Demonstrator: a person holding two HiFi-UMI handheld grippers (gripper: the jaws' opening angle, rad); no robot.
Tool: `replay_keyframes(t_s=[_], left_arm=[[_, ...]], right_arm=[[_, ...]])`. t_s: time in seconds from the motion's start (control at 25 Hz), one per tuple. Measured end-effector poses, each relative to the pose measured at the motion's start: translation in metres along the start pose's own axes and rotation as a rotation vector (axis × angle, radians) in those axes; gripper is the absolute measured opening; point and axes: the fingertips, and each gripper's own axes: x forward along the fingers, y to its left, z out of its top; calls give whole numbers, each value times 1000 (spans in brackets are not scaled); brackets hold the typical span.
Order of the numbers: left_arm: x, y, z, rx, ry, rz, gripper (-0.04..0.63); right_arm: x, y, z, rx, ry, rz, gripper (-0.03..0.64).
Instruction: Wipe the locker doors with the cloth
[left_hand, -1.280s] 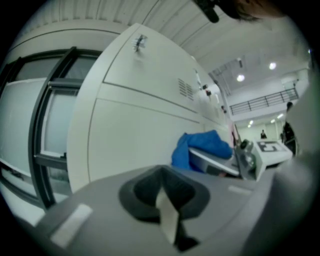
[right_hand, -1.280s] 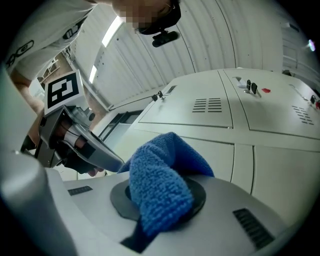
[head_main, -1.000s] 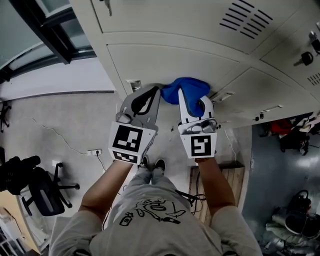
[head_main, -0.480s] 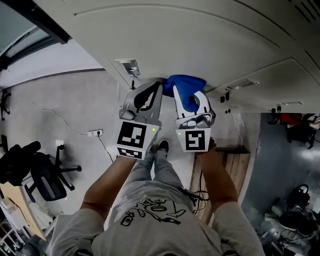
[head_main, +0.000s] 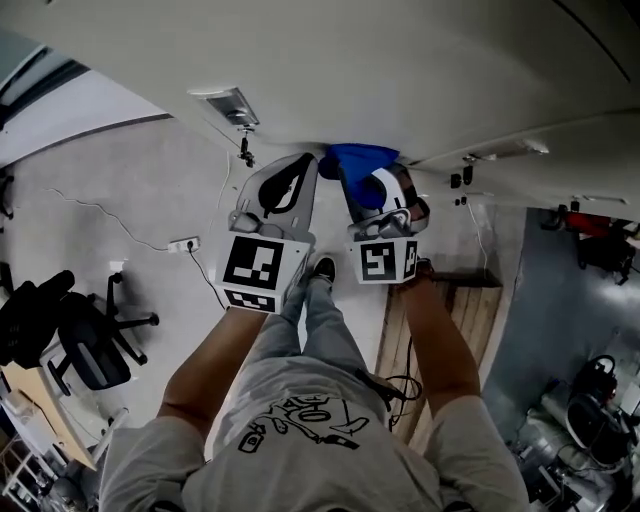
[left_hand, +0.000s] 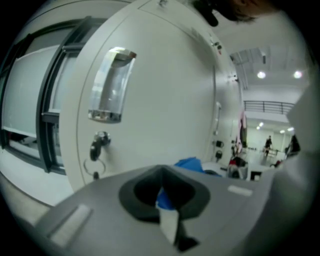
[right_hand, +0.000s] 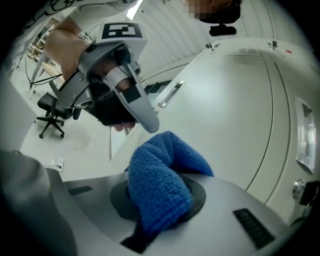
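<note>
The blue cloth (head_main: 360, 160) is bunched between the jaws of my right gripper (head_main: 377, 186), which is shut on it and presses it against the pale locker door (head_main: 420, 70). In the right gripper view the cloth (right_hand: 160, 170) bulges out over that gripper (right_hand: 160, 202) towards the door (right_hand: 235, 110). My left gripper (head_main: 303, 163) hovers just left of the cloth with its jaws together and nothing held. The left gripper (left_hand: 165, 200) faces a door with a clear handle (left_hand: 111, 85) and a keyed lock (left_hand: 98, 145).
A metal door handle (head_main: 228, 100) and a key (head_main: 243, 152) are left of the grippers. More locks (head_main: 458, 180) are to the right. On the floor are an office chair (head_main: 75, 340), a socket strip (head_main: 184, 243), a wooden pallet (head_main: 445, 310) and clutter (head_main: 590, 410).
Both grippers and the cloth have slid a little left and further along the locker face. The head view has closed in on the lockers, so the vents no longer show.
</note>
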Motion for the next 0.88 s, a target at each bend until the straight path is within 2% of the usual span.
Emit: replay_keyframes(t_s=[0.16,0.4,0.6,0.88], left_arm=[[0,-6,5,-1,-5,-11,3],[-9,-24,33,35,-47,-47,3],[-30,-23,71,62,-94,-37,3],[-71,-22,142,120,-182,-29,3]], right_arm=[[-7,-2,-15,-52,71,24,32],[-26,-42,6,-59,105,-44,32],[-36,-85,61,-64,70,-109,32],[-52,-134,155,-10,2,-173,32]])
